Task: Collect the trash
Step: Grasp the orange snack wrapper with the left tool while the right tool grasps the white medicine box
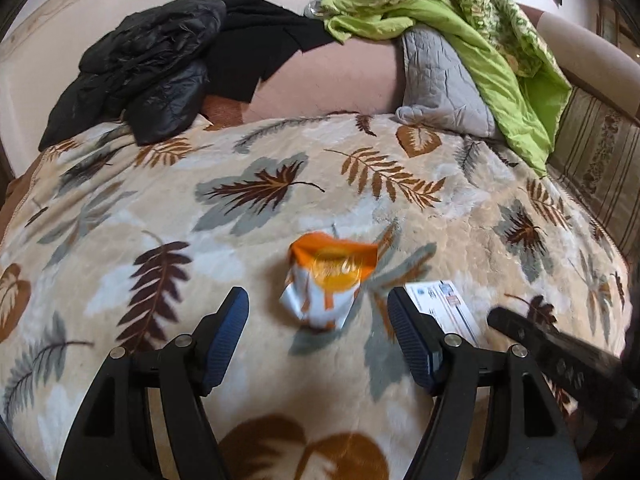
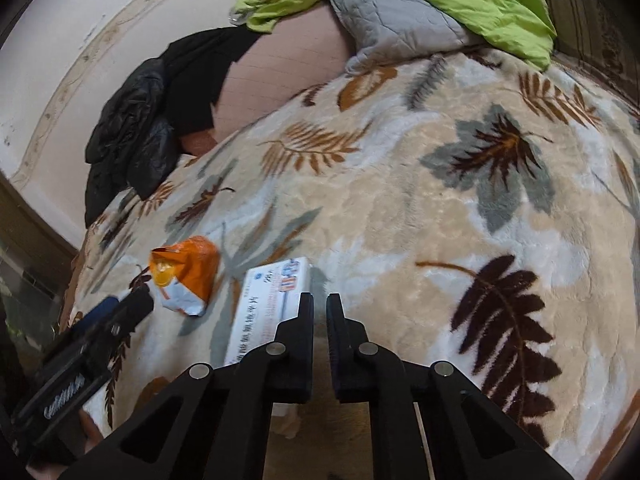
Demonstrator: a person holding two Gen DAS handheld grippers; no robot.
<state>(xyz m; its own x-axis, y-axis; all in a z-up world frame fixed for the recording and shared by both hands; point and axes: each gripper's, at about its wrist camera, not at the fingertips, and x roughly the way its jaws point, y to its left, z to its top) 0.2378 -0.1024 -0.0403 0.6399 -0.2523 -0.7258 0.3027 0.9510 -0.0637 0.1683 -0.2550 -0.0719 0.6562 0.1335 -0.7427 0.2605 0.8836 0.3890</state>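
An orange and white snack bag (image 1: pixel 330 280) lies crumpled on the leaf-patterned blanket (image 1: pixel 280 184). My left gripper (image 1: pixel 318 312) is open, its blue-padded fingers on either side of the bag's near end, not touching it. A white printed box (image 1: pixel 448 304) lies just right of the bag. In the right wrist view the bag (image 2: pixel 188 276) and the box (image 2: pixel 272 300) lie to the left. My right gripper (image 2: pixel 319 304) is shut and empty, beside the box's right edge. The left gripper (image 2: pixel 120 312) shows at the left.
A black jacket (image 1: pixel 140 72) and dark cloth lie at the back left of the bed. A grey quilted pillow (image 1: pixel 440 80) and a green quilt (image 1: pixel 500 56) are piled at the back right. A striped sofa back (image 1: pixel 600 160) stands at the right.
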